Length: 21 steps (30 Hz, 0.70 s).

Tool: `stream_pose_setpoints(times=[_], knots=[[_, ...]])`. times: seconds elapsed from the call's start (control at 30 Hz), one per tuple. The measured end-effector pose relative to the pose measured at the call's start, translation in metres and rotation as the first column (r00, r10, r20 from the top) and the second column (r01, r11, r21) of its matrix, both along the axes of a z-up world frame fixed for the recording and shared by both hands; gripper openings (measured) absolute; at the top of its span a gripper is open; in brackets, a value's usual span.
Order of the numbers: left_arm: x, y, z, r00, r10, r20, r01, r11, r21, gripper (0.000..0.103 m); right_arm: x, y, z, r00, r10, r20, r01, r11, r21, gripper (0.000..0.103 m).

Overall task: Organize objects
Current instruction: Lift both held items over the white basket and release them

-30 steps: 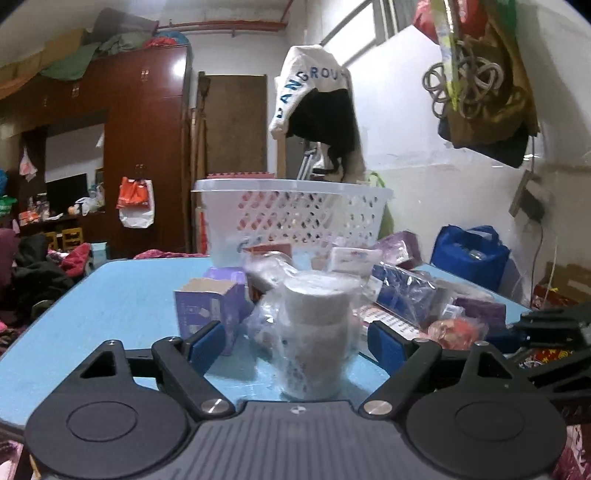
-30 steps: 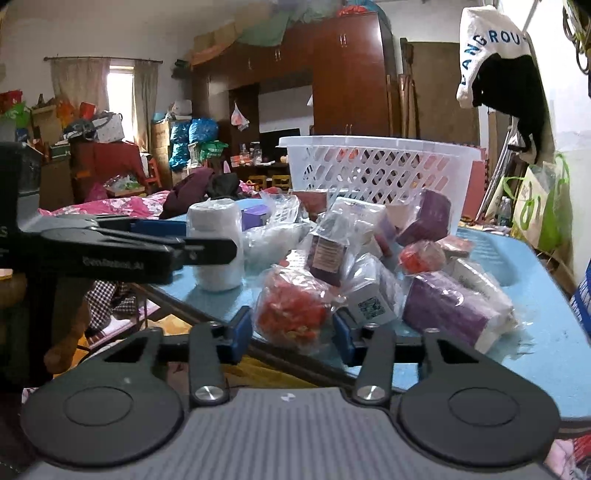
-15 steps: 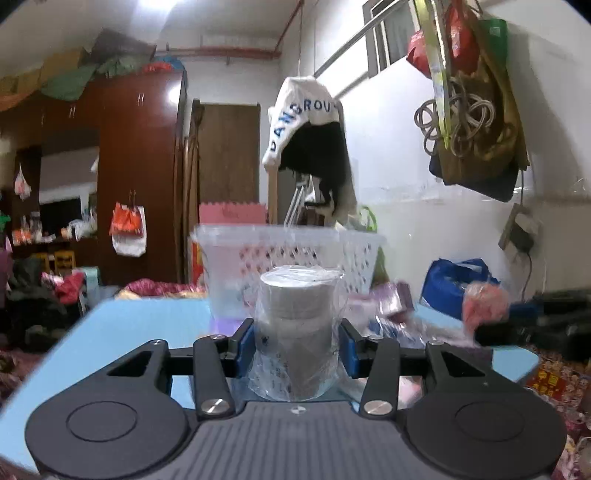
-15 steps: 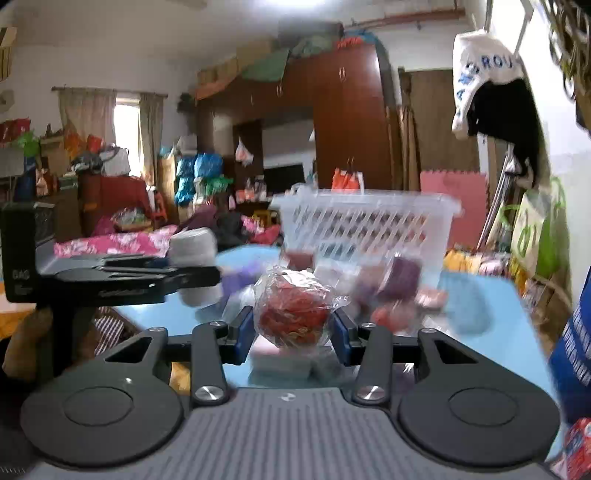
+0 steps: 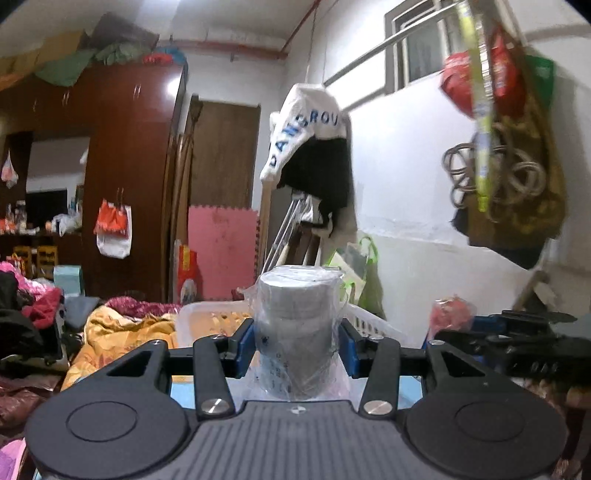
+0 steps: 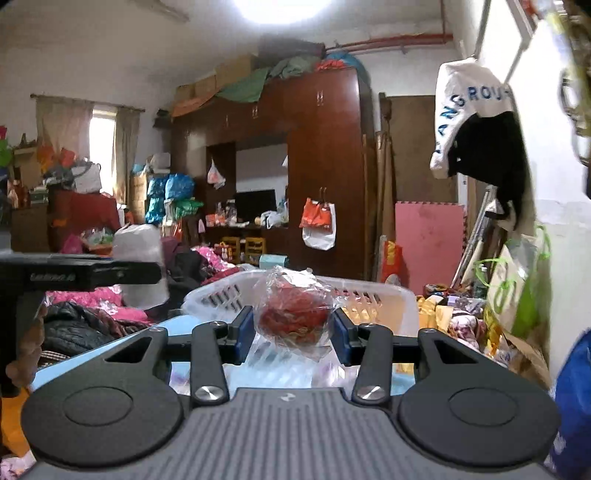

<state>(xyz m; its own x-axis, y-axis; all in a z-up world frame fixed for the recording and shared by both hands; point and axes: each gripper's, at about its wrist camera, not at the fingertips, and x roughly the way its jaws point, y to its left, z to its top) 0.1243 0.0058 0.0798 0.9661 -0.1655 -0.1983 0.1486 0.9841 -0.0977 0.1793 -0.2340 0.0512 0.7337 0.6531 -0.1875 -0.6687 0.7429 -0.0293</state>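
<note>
Carrying both loads toward the white basket [image 6: 369, 295]: left gripper [image 5: 297, 347] clamps the wrapped paper roll [image 5: 295, 332], right gripper [image 6: 291, 332] the bagged red item [image 6: 291, 314]; next, I release over it.

A ceiling light [image 6: 275, 9] glares over a crowded room. A tall dark-red wardrobe [image 6: 314, 166] fills the far wall, boxes and cloth stacked on top. A curtained window [image 6: 99, 147] brightens the far corner. A brown door [image 5: 221, 162] stands beside a pink foam mat [image 5: 221, 254]. A white-and-black garment [image 5: 314, 147] and bags [image 5: 513, 155] hang on the white wall [image 5: 402, 206].
</note>
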Motion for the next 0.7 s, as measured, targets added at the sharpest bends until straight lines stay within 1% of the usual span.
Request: stream_pose_setpoints(times=[0.07, 0.13, 0.2, 0.23, 0.3, 0.37, 0.4, 0.43, 0.47, 0.5, 0.57, 0.63, 0.7], knots=[[0.032, -0.001, 0.006, 0.999, 0.02, -0.034, -0.02, 1.0, 0.002, 0.05, 0.021, 0.015, 0.004, 0.999, -0.033, 0.01, 0.034, 0.999, -0.037, 0.047], [0.058, 0.001, 0.004, 0.997, 0.031, -0.077, -0.033, 0.999, -0.02, 0.05, 0.04, 0.024, 0.005, 0.999, -0.039, -0.023, 0.038, 0.998, -0.041, 0.047], [0.078, 0.001, -0.001, 0.992, 0.043, -0.12, -0.047, 0.999, -0.026, 0.05, 0.057, 0.031, 0.002, 0.997, -0.036, -0.073, 0.032, 0.998, -0.051, 0.047], [0.082, 0.001, -0.005, 0.99, 0.045, -0.133, -0.049, 0.998, -0.027, 0.05, 0.062, 0.034, -0.001, 0.996, -0.038, -0.082, 0.033, 0.998, -0.061, 0.047], [0.092, -0.001, -0.01, 0.987, 0.046, -0.151, -0.05, 0.999, -0.022, 0.05, 0.064, 0.037, -0.006, 0.996, -0.056, -0.072, 0.05, 0.995, -0.081, 0.047], [0.093, 0.002, -0.011, 0.988, 0.071, -0.141, -0.075, 0.997, -0.026, 0.052, 0.059, 0.036, -0.008, 0.997, -0.051, -0.055, 0.047, 0.996, -0.074, 0.049], [0.094, 0.001, -0.011, 0.989, 0.077, -0.129, -0.08, 0.997, -0.019, 0.061, 0.057, 0.036, -0.008, 0.997, -0.061, -0.047, 0.057, 0.996, -0.069, 0.063], [0.096, 0.0, -0.011, 0.988, 0.081, -0.13, -0.082, 0.997, -0.004, 0.079, 0.053, 0.035, -0.007, 0.997, -0.07, -0.04, 0.067, 0.995, -0.072, 0.079], [0.095, 0.0, -0.011, 0.987, 0.089, -0.131, -0.089, 0.996, 0.01, 0.083, 0.05, 0.034, -0.006, 0.997, -0.073, -0.029, 0.071, 0.994, -0.078, 0.103], [0.092, 0.001, -0.011, 0.987, 0.099, -0.124, -0.097, 0.995, 0.019, 0.083, 0.045, 0.03, -0.005, 0.997, -0.077, -0.004, 0.077, 0.994, -0.078, 0.102], [0.078, 0.005, -0.008, 0.99, 0.092, -0.108, -0.09, 0.996, 0.02, 0.083, 0.035, 0.021, -0.003, 0.996, -0.083, -0.013, 0.082, 0.994, -0.079, 0.102], [0.056, 0.012, -0.005, 0.994, 0.066, -0.087, -0.066, 0.998, -0.001, 0.083, 0.02, 0.005, -0.004, 0.998, -0.063, -0.028, 0.061, 0.995, -0.073, 0.103], [0.028, 0.018, -0.005, 0.997, 0.047, -0.06, -0.048, 0.999, -0.011, 0.083, 0.002, -0.014, -0.007, 0.998, -0.055, -0.016, 0.054, 0.996, -0.068, 0.103]])
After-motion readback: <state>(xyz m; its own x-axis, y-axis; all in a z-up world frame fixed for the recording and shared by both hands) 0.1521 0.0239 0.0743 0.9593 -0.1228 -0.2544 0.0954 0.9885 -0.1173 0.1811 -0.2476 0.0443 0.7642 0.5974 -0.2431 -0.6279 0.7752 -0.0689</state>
